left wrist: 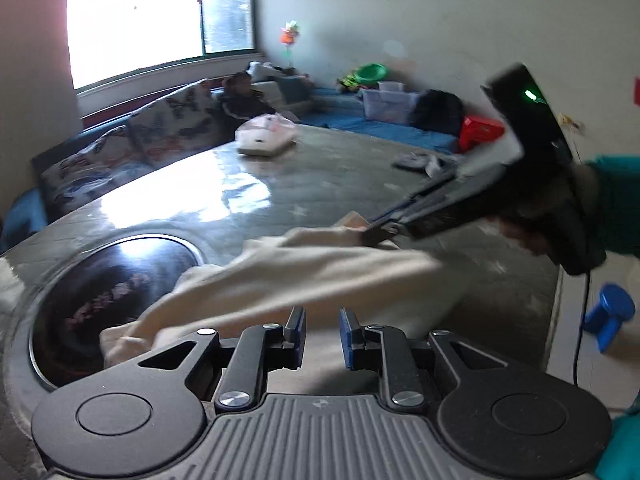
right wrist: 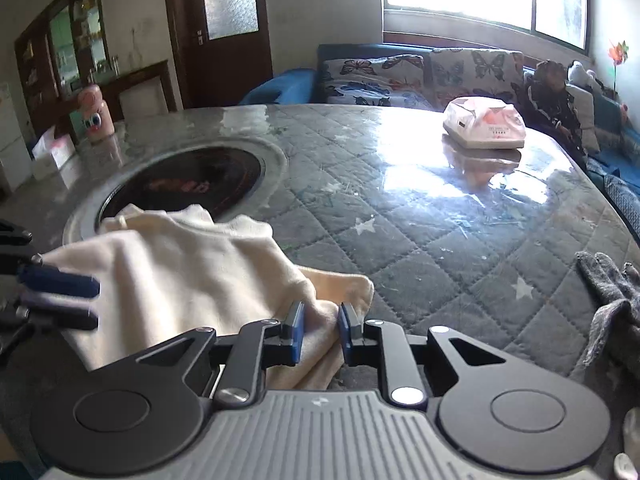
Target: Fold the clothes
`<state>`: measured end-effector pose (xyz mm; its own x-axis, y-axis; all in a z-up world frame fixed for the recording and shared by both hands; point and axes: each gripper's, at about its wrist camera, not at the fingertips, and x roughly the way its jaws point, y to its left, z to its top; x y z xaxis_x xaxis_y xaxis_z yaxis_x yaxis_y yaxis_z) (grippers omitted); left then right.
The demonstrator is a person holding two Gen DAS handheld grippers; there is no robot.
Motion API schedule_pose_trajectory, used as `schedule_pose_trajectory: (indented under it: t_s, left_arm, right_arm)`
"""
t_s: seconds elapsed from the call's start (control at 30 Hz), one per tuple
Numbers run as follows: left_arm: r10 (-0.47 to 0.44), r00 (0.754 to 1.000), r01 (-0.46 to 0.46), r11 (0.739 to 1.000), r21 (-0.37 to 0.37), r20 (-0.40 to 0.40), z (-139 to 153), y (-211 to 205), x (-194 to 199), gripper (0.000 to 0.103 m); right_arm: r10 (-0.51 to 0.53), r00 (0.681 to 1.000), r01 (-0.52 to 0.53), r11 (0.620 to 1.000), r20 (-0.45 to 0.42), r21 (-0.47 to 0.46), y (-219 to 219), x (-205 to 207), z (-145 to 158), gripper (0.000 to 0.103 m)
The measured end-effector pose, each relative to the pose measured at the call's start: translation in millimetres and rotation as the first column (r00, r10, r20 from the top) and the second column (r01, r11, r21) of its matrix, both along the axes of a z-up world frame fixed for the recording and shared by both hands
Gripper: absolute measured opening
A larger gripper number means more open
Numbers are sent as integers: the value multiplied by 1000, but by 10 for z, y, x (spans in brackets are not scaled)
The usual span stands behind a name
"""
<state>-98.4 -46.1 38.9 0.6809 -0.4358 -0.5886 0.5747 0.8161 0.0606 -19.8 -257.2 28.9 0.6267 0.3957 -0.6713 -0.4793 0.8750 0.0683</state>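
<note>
Lying bunched on the quilted table cover (right wrist: 420,240), partly overlapping the round inset cooktop (right wrist: 192,184): cream garment (right wrist: 172,280). Standing slightly parted, pads clear of the fabric: left gripper (left wrist: 320,330), hovering just over the near edge. Straddling a fold of cloth, blue pads narrowly apart and not visibly pinching: right gripper (right wrist: 320,326). Sitting well beyond, near the far edge: pink-and-white pack (right wrist: 484,126). Lying at the right edge: grey glove (right wrist: 608,300).
</note>
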Motion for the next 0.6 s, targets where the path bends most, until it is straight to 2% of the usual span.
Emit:
schedule_pose_trajectory:
  t_s: [0.1,0.13,0.17,0.2,0.37,0.53,0.6]
  left_arm:
    - [-13,1000,13,1000,-8,-27,-55,-29,17,21]
    - [-19,999,19,1000,1,-26,-70,-49,12,21]
    - [-22,999,22,1000,6,-27,-80,-58,10,21]
    - [-23,999,23,1000,8,-30,-86,-56,11,21]
    - [-31,998,31,1000,-4,-46,-116,-20,21,21]
    - [-32,998,32,999,-10,-49,-145,-15,20,21]
    - [-31,998,30,999,-18,-54,-140,-1,28,21]
  right_arm:
    - [1,1000,-1,1000,17,-9,20,-23,-33,16]
    - [2,1000,-1,1000,26,-17,30,-32,-36,12]
    - [7,999,-6,1000,37,-29,46,-46,-32,4]
    - [15,999,-13,999,50,-44,66,-61,-25,4]
    - [6,989,12,992,147,-126,133,-106,75,3]
    - [19,992,2,987,128,-163,178,-31,-74,3]
    - [3,992,15,989,123,-149,163,-29,-11,7]
